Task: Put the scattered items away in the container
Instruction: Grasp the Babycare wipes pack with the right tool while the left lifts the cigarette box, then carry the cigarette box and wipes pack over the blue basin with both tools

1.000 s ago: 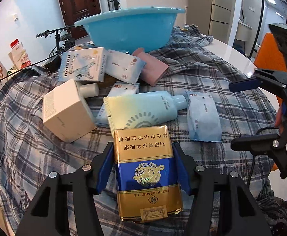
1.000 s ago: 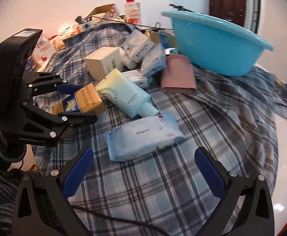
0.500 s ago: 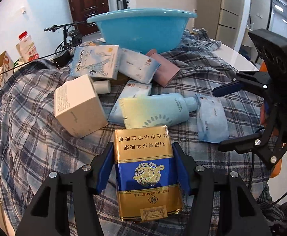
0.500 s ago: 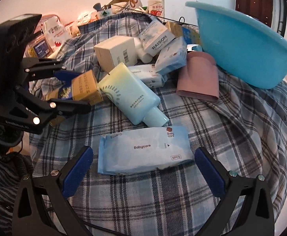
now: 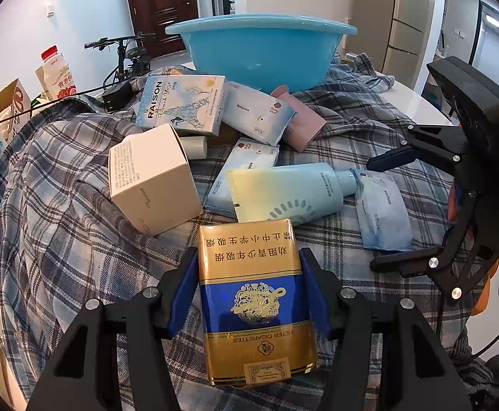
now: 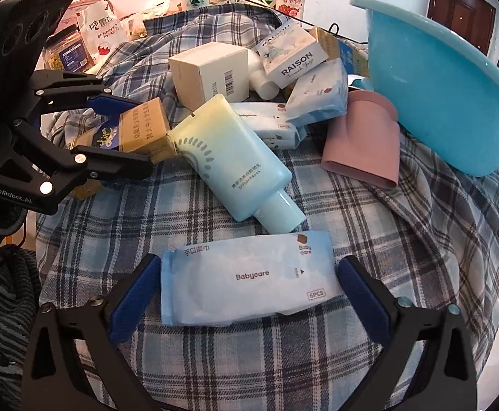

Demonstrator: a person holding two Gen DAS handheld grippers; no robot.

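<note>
We hold the flat gold-and-blue cigarette pack (image 5: 254,294) with the left gripper (image 5: 249,294), its jaws pinching the pack's two long sides. The right gripper (image 6: 246,287) straddles the pale blue soft wipes packet (image 6: 246,279); its jaws have just been closing a little from their widest, with the packet between them, but the blue pads sit only at its ends and do not yet press in.

We take the round light blue plastic basin (image 5: 263,51) as our landmark: the packet lies on the plaid-cloth-covered counter (image 6: 352,233) well short of it, just below the cap of the blue-and-yellow lotion tube (image 6: 228,167).

To do this step well, we should keep the packet centred, lower the pads close to the cloth and close evenly, since a soft packet will likely buckle under a hard squeeze. Then we lift clear of the tube before carrying both items over the basin's rim.
</note>
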